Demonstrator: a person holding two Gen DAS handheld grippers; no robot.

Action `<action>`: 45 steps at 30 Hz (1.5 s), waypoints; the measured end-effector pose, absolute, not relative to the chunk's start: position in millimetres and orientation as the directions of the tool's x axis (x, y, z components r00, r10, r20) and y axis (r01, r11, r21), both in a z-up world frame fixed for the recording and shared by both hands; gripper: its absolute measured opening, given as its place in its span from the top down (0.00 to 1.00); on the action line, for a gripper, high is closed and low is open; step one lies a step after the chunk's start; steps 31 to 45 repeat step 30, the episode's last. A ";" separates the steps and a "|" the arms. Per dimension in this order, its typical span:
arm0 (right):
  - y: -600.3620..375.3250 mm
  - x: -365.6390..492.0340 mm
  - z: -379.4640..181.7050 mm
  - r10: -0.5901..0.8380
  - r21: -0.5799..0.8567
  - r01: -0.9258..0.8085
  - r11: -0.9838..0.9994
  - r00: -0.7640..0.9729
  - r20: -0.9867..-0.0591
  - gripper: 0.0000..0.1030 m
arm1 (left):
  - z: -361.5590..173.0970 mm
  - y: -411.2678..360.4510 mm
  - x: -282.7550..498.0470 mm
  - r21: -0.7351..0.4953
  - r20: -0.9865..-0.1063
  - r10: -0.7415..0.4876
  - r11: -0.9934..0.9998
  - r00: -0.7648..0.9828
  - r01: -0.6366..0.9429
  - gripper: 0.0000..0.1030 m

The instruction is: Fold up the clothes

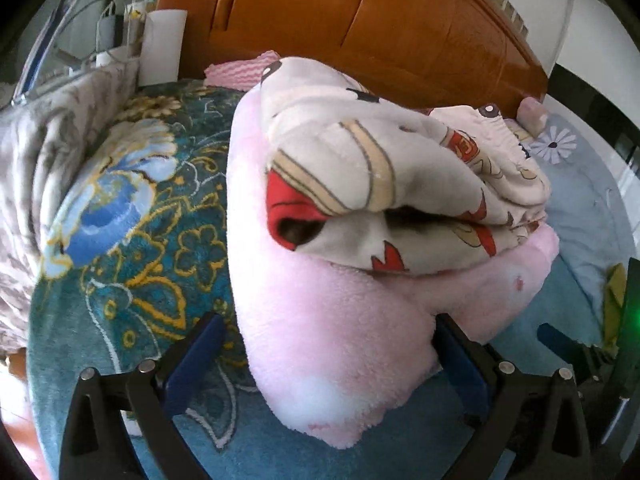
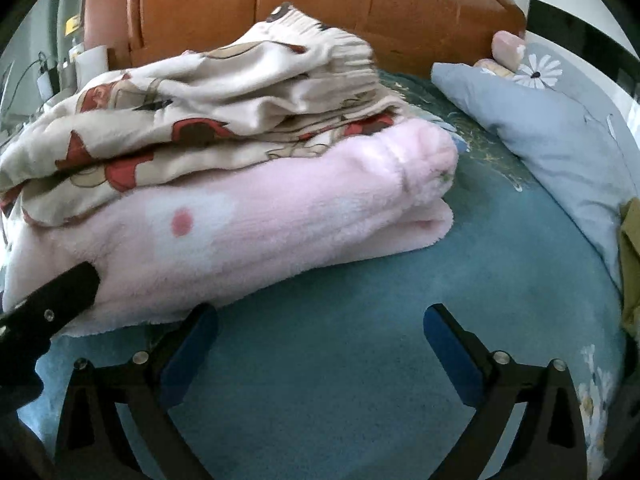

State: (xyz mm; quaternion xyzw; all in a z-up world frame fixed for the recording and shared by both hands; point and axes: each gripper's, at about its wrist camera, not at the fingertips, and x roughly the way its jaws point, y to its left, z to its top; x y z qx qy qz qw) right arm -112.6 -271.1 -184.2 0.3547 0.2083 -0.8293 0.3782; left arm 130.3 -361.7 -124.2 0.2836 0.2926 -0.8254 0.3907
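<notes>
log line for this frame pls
left gripper: open, straddling pink fleece | right gripper: open, over teal blanket | cartoon-print garment: stacked on pink fleece

Left gripper [image 1: 328, 344] low and level, fingers [image 1: 196, 360] spread wide apart, right gripper [image 2: 320, 332] the same, fingers [image 2: 448, 344] wide apart, gripping nothing

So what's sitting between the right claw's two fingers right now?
Only bare teal blanket, as the right wrist view shows. The right claw is open; the folded pink fleece lies just beyond its left finger.
</notes>
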 end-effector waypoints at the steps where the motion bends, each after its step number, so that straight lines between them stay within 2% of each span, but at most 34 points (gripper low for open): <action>1: -268.6 -112.5 -183.9 -0.479 -0.074 0.771 -0.633 -0.464 -0.745 0.00 | -121.5 -358.7 129.8 -0.239 -0.691 -0.497 -0.528 -0.524 0.815 0.00; 6: -267.5 -123.9 -185.7 -0.471 -0.058 0.756 -0.652 -0.464 -0.751 0.00 | -112.7 -334.2 121.6 -0.068 -0.646 -0.609 -0.554 -0.460 0.830 0.00; 14: -265.2 -139.3 -192.3 -0.465 -0.026 0.744 -0.668 -0.444 -0.766 0.00 | -111.2 -325.4 119.0 0.004 -0.650 -0.620 -0.580 -0.439 0.814 0.00; 17: -265.8 -144.0 -193.7 -0.457 -0.022 0.738 -0.675 -0.441 -0.773 0.00 | -122.2 -327.4 111.5 -0.011 -0.699 -0.569 -0.598 -0.434 0.801 0.00; 20: -264.3 -144.7 -194.9 -0.452 -0.016 0.730 -0.684 -0.441 -0.775 0.00 | -137.2 -340.5 110.2 -0.080 -0.776 -0.463 -0.602 -0.428 0.795 0.00; 25: -262.3 -144.4 -196.6 -0.446 -0.005 0.718 -0.696 -0.437 -0.781 0.00 | -135.4 -334.3 106.4 -0.031 -0.774 -0.491 -0.602 -0.400 0.798 0.00; 45: -260.9 -143.3 -197.2 -0.446 -0.004 0.718 -0.696 -0.437 -0.781 0.00 | -134.1 -332.0 107.4 -0.028 -0.773 -0.494 -0.601 -0.398 0.799 0.00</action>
